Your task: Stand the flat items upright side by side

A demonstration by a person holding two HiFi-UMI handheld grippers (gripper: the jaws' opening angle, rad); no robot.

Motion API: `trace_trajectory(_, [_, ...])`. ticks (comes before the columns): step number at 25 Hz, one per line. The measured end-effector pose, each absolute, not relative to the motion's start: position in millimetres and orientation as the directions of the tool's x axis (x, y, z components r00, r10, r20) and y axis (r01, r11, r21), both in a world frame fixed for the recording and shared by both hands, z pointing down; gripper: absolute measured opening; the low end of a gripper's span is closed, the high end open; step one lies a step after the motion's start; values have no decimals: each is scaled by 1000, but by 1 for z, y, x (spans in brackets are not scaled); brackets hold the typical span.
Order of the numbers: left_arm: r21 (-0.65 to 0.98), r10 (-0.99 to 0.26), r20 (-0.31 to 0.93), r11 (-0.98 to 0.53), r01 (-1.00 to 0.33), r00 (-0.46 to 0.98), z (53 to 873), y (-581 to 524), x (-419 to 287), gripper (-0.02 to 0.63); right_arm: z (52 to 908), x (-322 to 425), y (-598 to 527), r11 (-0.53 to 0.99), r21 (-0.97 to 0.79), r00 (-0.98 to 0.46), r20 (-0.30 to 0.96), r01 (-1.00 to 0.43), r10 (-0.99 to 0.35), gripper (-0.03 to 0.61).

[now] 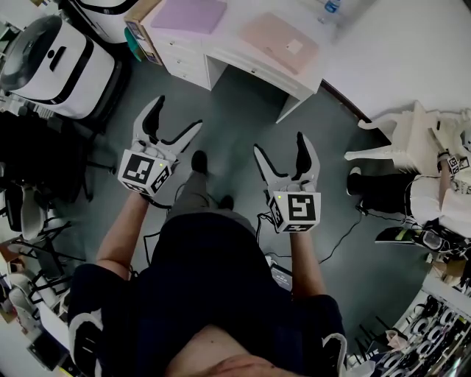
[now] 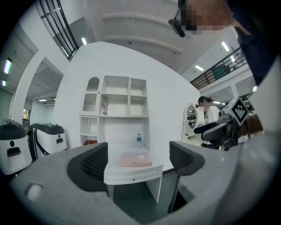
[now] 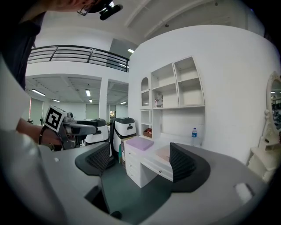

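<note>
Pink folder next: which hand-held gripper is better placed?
Left, probably. The left hand-held gripper is open with the pink folder centred between its jaws; the right hand-held gripper is open too, but one jaw half hides the folder.

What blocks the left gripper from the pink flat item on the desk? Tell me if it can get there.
Probably yes, after a step forward. The left gripper is open and empty, and only floor lies between it and the pink flat item on the desk.

On the counter the left flat item and the right flat item lie apart; a bottle stands behind the right flat item; shelves rise behind the counter; a machine stands on the floor to its left.
</note>
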State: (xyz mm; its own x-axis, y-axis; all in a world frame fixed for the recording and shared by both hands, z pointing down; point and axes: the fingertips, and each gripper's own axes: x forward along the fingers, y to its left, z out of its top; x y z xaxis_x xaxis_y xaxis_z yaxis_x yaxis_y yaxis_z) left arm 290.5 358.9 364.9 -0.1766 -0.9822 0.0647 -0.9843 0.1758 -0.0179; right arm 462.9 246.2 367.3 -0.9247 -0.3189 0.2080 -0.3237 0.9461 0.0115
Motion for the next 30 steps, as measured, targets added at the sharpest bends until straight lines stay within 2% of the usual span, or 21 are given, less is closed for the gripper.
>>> trace_trajectory(17, [-8,-993,58,-103,-995,103,346,252,147,454,363,328,173,849,-67,-833,248,-525,-495,422])
trace_trajectory(30, [7,-960,76,-269,-963,269,362,148,107,454,388,284,114,771,-139,-771,288,-621,-569,416])
